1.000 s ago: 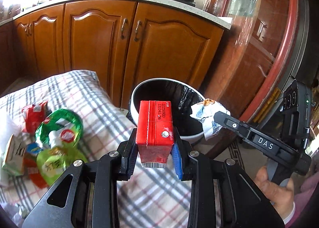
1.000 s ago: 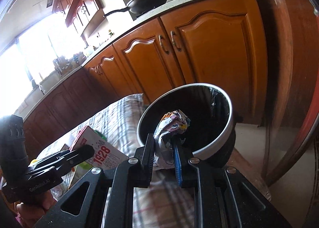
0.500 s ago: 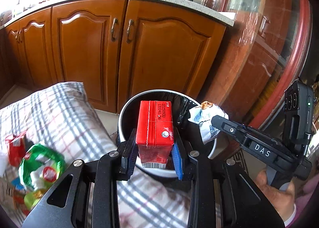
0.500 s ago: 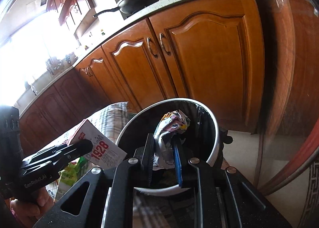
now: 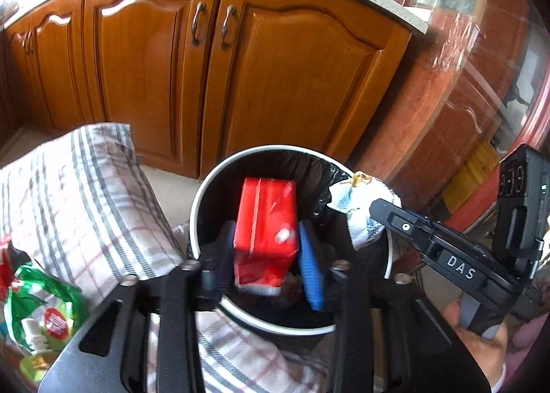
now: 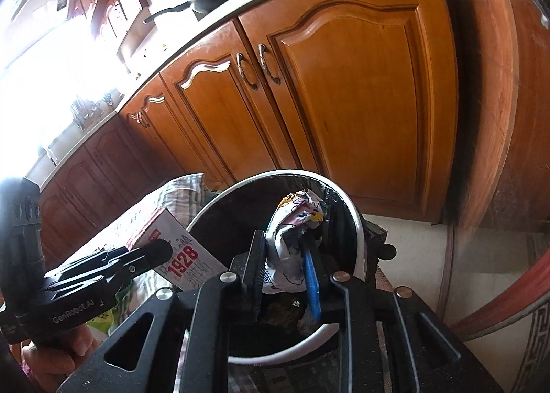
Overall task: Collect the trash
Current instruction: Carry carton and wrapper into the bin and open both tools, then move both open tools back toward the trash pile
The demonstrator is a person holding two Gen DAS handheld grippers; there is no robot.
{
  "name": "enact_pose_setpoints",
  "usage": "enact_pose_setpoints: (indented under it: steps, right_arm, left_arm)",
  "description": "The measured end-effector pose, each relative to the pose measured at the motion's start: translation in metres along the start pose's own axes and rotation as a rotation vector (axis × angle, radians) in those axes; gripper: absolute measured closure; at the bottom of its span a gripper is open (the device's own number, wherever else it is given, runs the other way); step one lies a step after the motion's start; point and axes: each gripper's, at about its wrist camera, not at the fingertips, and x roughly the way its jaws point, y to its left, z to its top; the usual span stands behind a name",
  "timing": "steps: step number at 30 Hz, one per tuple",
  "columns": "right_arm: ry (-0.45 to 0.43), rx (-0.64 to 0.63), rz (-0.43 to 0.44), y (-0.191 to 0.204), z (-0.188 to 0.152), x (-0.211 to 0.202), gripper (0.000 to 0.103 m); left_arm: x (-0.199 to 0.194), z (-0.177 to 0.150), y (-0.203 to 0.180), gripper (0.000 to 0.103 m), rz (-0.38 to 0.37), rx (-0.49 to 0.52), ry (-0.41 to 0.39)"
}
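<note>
A black-lined bin with a white rim (image 5: 206, 200) (image 6: 357, 242) stands on the floor by the table's end. My left gripper (image 5: 266, 231) hangs over it with its jaws opening. The red carton (image 5: 264, 221) between the pads is blurred and tilted, with a gap at the blue pad. In the right wrist view the same carton (image 6: 178, 255) shows its white "1928" side at the left gripper (image 6: 161, 252). My right gripper (image 6: 282, 245) (image 5: 395, 217) is over the bin too, jaws opening. A crumpled white wrapper (image 6: 295, 231) (image 5: 361, 207) still touches both of its pads.
A plaid cloth (image 5: 86, 193) covers the table left of the bin. On it lie a green packet (image 5: 44, 310) and other wrappers. Wooden cabinet doors (image 5: 275, 83) stand close behind the bin, a red-brown glazed door (image 5: 481, 83) to the right. A hand (image 5: 481, 334) holds the right gripper.
Both grippers have moved forward from above the cloth to above the bin's mouth. The left jaws have widened and the red carton now looks blurred and tilted between them.
</note>
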Motion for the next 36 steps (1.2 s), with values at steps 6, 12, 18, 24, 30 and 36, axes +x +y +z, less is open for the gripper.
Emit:
enact_pose_setpoints:
  steps: [6,12,18,24,30,36]
  right_arm:
    - [0.003,0.045,0.018,-0.009,-0.001,0.000,0.050]
    - [-0.029,0.051,0.049,0.001,-0.011,-0.018,0.030]
    - [-0.029,0.040,0.083,0.022,-0.033,-0.036,0.018]
    - [-0.017,0.034,0.108,0.044,-0.054,-0.050,0.016]
    - [0.015,0.024,0.131,0.067,-0.078,-0.056,0.016]
    - [0.052,0.014,0.164,0.093,-0.102,-0.058,0.016]
  left_arm:
    - [-0.013,-0.010,0.003,0.044,-0.001,-0.013,-0.017]
    - [-0.050,-0.034,0.008,0.036,0.005,-0.018,-0.058]
    - [-0.092,-0.067,0.023,0.032,0.034,-0.046,-0.089]
    - [-0.124,-0.102,0.048,0.032,0.076,-0.090,-0.103]
    - [-0.158,-0.132,0.065,0.032,0.107,-0.109,-0.118]
    - [-0.189,-0.155,0.081,0.032,0.133,-0.147,-0.134]
